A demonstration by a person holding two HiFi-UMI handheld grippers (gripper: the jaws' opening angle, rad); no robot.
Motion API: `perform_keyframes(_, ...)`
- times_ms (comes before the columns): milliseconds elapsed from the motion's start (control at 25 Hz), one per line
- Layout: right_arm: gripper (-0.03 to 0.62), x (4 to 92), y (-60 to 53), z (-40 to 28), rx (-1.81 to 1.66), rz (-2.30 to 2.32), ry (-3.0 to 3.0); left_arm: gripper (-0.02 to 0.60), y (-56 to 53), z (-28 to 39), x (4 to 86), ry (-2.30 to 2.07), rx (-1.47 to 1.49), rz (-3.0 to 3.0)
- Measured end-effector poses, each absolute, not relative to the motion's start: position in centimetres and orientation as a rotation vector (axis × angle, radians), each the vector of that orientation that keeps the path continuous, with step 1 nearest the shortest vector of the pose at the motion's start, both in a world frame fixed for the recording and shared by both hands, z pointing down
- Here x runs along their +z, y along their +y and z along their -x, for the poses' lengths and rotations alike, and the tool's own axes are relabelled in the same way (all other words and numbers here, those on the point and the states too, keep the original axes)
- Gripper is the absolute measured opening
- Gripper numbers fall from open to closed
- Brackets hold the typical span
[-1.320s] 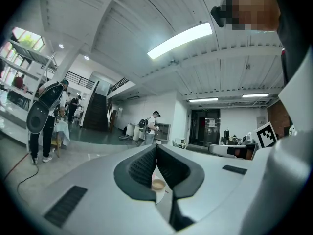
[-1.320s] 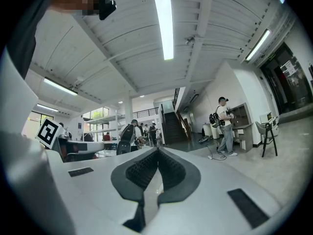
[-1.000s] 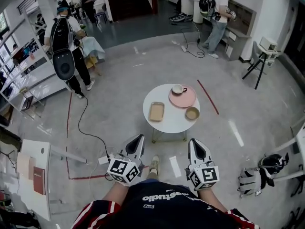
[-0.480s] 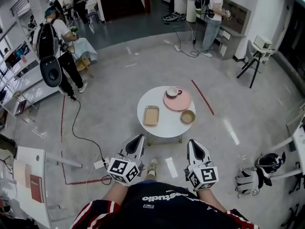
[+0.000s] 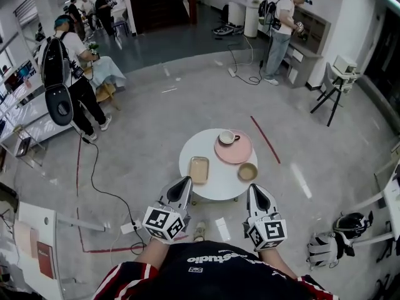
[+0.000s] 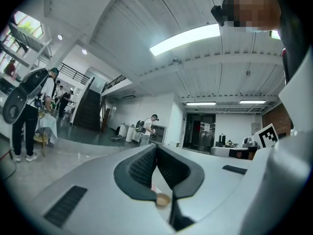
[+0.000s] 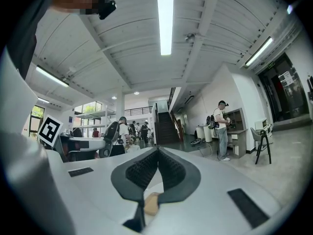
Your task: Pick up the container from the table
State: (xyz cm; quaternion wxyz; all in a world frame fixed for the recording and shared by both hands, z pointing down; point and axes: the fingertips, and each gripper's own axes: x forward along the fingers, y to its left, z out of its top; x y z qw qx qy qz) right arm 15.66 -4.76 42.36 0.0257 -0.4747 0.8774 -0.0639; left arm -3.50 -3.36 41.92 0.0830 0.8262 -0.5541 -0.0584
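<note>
Left gripper (image 5: 185, 181), right gripper (image 5: 255, 187) — both level, jaws closed, facing table (image 5: 215, 183)

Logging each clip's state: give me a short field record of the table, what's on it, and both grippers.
table: round, white
left side: tan container
far right: pink plate with a cup on it
near right: brown bowl
left gripper: shut, empty
right gripper: shut, empty
task: container not yet touched
</note>
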Motion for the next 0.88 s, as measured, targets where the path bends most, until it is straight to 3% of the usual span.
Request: perform_keyframes(880, 0.016, 41.5, -19.1, -7.3, -0.17, 1.52, 2.704, 0.025, -19.2, 11.1, 42.5, -1.574, -0.168, -2.489)
